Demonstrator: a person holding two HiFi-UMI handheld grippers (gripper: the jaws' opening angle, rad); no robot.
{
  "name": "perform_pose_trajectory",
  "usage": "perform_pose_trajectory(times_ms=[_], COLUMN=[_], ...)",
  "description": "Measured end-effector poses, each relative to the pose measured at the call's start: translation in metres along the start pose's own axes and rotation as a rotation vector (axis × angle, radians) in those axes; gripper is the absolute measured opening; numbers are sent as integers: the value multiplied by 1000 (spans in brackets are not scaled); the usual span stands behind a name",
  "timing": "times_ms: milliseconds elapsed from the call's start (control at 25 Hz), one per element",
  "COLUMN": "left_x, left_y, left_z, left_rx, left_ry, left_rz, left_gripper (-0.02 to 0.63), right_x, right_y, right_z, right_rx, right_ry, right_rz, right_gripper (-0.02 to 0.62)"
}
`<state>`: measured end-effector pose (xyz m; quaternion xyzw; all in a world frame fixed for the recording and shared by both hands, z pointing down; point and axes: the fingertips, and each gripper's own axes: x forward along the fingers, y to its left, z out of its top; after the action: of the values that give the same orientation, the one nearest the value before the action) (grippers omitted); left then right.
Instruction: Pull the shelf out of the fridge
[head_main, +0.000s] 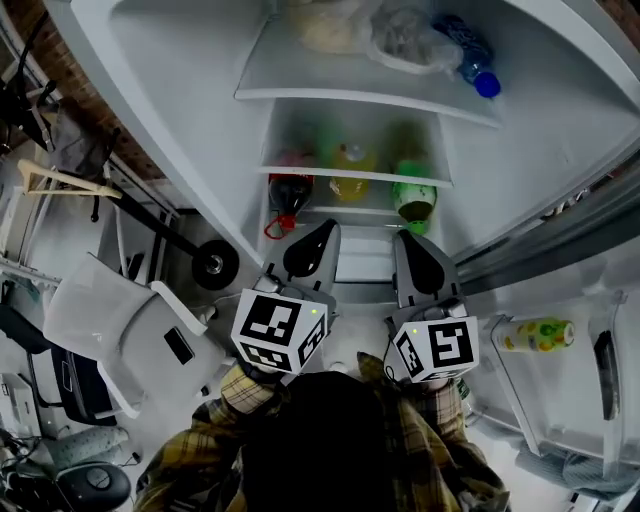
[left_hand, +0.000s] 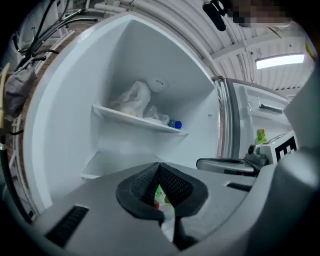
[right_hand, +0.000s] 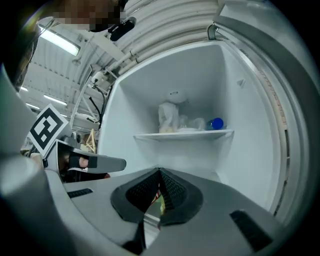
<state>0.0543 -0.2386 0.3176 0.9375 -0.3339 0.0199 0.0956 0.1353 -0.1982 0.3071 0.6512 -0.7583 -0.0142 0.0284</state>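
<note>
Both pairs of jaws are sitting shut and empty, left gripper (head_main: 318, 236) and right gripper (head_main: 411, 246) hanging side by side before the open fridge (head_main: 180, 90). The shelf (head_main: 352, 176) is lying just ahead of both tips, apart from them, among bottles (head_main: 350, 162).

Fridge (head_main: 180, 110) wht; bottle cap (head_main: 487, 85) blue; shirt (head_main: 195, 465) yel plaid; grn bottle (head_main: 413, 196); yel bottle (head_main: 350, 172).

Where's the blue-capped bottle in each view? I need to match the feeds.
Head view: blue-capped bottle, top right, lying on the upper shelf.
Left gripper view: bottle just right of centre, at that shelf's right end.
Right gripper view: bottle right of centre, same shelf end.
Shared landmark: the upper shelf's white front edge.
</note>
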Motion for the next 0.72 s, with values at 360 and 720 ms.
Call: perform_pose_trajectory(times_ms=[360, 720], left_x=[38, 48], left_y=[37, 43], left_z=[-5, -24], left_rx=[-19, -323], left_ry=[44, 42], left_rz=[-21, -33], left_gripper=[2, 11], right_x=[37, 51], right_y=[-21, -31], right_z=[-3, -32], right_rx=[20, 304], right_ry=[11, 73], right_rz=[-71, -1], right_gripper=[17, 20])
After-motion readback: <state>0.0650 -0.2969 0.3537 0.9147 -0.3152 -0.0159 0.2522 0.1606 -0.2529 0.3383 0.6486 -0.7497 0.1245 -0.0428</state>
